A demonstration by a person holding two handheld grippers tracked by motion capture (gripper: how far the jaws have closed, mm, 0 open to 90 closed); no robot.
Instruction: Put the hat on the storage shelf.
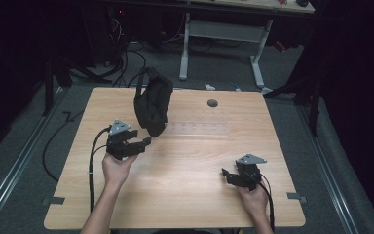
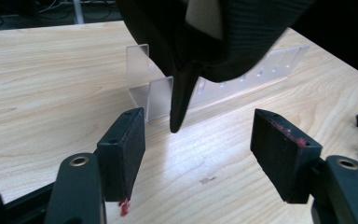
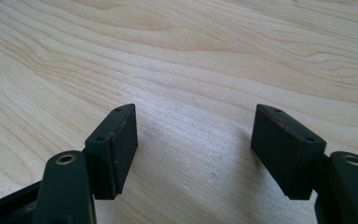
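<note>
Left gripper [image 2: 198, 154], jaws spread, empty, just short of black bag [image 1: 152, 101] on clear acrylic rack [image 2: 151, 84]. Right gripper [image 3: 196, 149], jaws spread, empty, low over wooden table [image 1: 190, 165].

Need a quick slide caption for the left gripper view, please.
Open left gripper faces a black bag hanging over a clear plastic rack on the wooden table.

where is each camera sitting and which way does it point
High view: above the person's side, looking forward and down at the table; forearms, left gripper, right gripper.
Left gripper view: on it, facing the black bag and clear rack.
Right gripper view: facing bare wood.
Shared: bag, tabletop.
</note>
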